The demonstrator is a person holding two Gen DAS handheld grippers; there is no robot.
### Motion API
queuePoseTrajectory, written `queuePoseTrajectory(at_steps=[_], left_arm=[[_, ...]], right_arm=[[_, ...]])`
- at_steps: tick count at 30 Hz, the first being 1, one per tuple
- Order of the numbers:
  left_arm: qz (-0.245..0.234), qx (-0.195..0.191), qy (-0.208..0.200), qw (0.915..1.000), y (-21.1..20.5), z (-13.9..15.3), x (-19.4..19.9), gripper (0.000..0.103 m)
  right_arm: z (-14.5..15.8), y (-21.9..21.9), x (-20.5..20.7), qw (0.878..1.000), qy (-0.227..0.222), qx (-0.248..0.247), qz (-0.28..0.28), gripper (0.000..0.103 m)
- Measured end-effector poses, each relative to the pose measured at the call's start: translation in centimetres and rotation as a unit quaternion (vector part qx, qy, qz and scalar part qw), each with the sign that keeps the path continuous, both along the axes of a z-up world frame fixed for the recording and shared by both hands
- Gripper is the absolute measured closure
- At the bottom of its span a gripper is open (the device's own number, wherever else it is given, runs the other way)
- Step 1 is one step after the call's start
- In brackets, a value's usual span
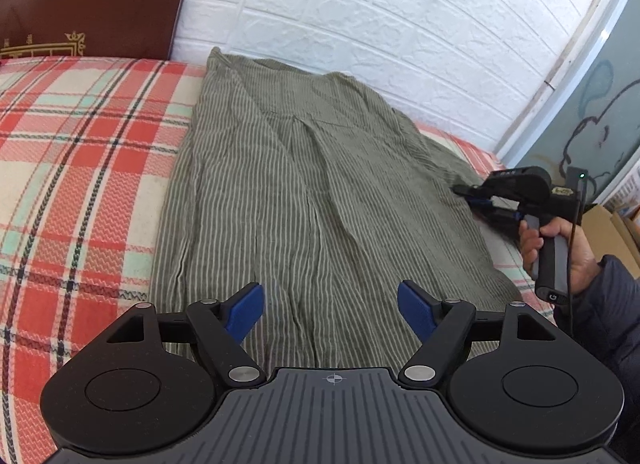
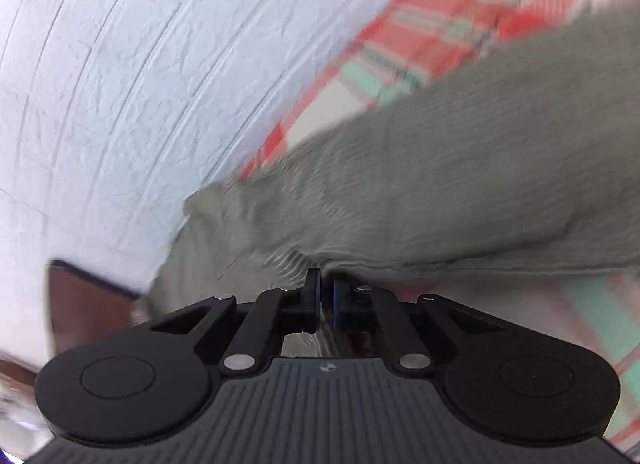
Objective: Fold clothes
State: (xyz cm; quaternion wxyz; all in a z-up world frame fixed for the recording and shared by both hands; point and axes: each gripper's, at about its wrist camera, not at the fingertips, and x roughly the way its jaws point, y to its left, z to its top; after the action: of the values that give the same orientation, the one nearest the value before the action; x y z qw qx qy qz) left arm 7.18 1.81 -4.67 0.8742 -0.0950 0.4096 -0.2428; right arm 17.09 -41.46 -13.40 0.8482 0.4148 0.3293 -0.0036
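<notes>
Blue pads of my left gripper [image 1: 331, 310] stand wide apart with nothing between them, hovering just above the near hem of the striped green garment [image 1: 304, 192]. That garment lies spread along the plaid-covered bed [image 1: 76, 152], its long axis running straight away from my left jaws toward the white brick wall [image 1: 360, 4], where its far end rides up a little against the wall. My right gripper [image 2: 326, 296] sits at the garment's right edge, about halfway along its length, and in the right wrist view its jaws are pinched nearly together on a ridge of that edge cloth, which puckers where they bite. That view is smeared with motion, so I cannot say how deep the hold goes. My judgement is that whatever fold follows turns on this: the right hand [image 1: 560, 248] has the long side edge, so the cloth would travel leftward across the long axis, while my left jaws, nearest the hem, are placed to pin or take that end.
</notes>
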Motion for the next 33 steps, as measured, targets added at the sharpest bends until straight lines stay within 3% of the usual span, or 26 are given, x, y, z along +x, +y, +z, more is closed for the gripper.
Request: queuePoseTrajectory(at_steps=[6,9,11,16,18,21,27,33], left_arm=[[0.014,0.002,0.013,0.9998,1.0,-0.7,0.9,0.018],[0.025,0.012,-0.016,0.9995,1.5,-0.2,3.7,0.018],[0.033,0.019,-0.035,0.9986,1.9,0.2,5.7,0.018],[0.053,0.037,-0.084,0.9943,2.8,1.2,10.6,0.018],[0.061,0.044,-0.104,0.9917,3.1,1.6,12.6,0.018],[0.073,0.055,-0.133,0.9869,3.7,2.2,15.6,0.018],[0.066,0.06,-0.12,0.9888,1.3,0.0,24.5,0.02],[0.045,0.056,-0.095,0.9929,-0.8,-2.7,28.9,0.027]], right_arm=[[-1.1,-0.6,-0.5,1.0,0.011,0.0,-0.006,0.094],[-0.7,-0.9,-1.5,1.0,0.013,0.01,0.001,0.077],[-0.1,-1.0,-2.3,1.0,0.013,0.002,0.005,0.071],[3.0,-0.2,-3.5,0.998,-0.018,-0.049,0.03,0.067],[4.2,0.6,-3.2,0.996,-0.032,-0.067,0.048,0.056],[5.3,2.2,-1.7,0.991,-0.044,-0.095,0.078,0.054],[6.1,4.8,2.0,0.98,-0.055,-0.151,0.119,0.054],[5.4,6.2,4.6,0.976,-0.044,-0.16,0.143,0.052]])
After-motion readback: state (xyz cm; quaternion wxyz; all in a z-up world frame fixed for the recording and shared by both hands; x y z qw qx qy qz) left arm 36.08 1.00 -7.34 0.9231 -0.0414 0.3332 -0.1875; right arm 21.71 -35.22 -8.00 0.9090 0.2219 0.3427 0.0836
